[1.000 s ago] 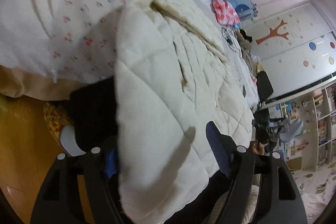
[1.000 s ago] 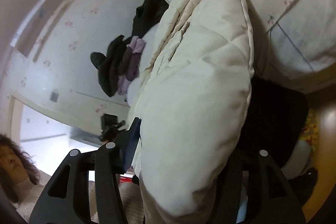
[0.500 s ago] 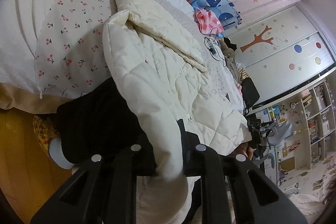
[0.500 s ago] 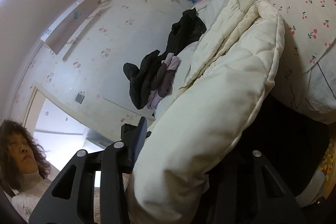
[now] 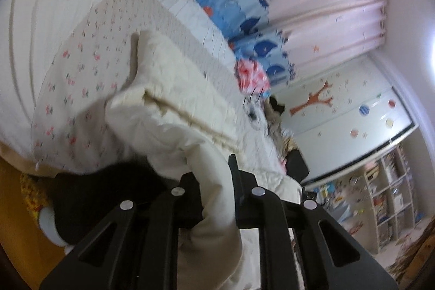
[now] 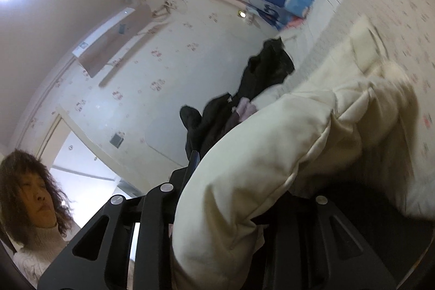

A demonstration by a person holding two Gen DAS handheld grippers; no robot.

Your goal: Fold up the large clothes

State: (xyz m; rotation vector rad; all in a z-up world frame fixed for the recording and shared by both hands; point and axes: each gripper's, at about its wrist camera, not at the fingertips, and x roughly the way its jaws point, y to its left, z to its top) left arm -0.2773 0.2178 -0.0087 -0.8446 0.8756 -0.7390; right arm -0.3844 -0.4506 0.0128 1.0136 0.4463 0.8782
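A cream quilted jacket (image 5: 176, 105) lies across the bed's floral sheet (image 5: 81, 67), its near edge raised off the bed. My left gripper (image 5: 214, 181) is shut on a fold of that edge, and the cloth bunches between the two black fingers. In the right wrist view the puffy jacket (image 6: 272, 148) fills the gap of my right gripper (image 6: 244, 175). Its jaws are still closing and pinch the padding. The left finger (image 6: 193, 162) shows; the jacket hides the right fingertip.
Dark clothes (image 6: 261, 80) are piled at the bed's head, and a pink garment (image 5: 251, 75) lies further along. Black fabric (image 5: 108, 195) hangs below the jacket by the wooden floor (image 5: 16, 208). Shelves (image 5: 386, 195) stand beyond. A person (image 6: 32, 195) is by the doorway.
Both grippers closed on the jacket's near edge and rose with it. The views tipped upward, so more of the curtain and wall shows.
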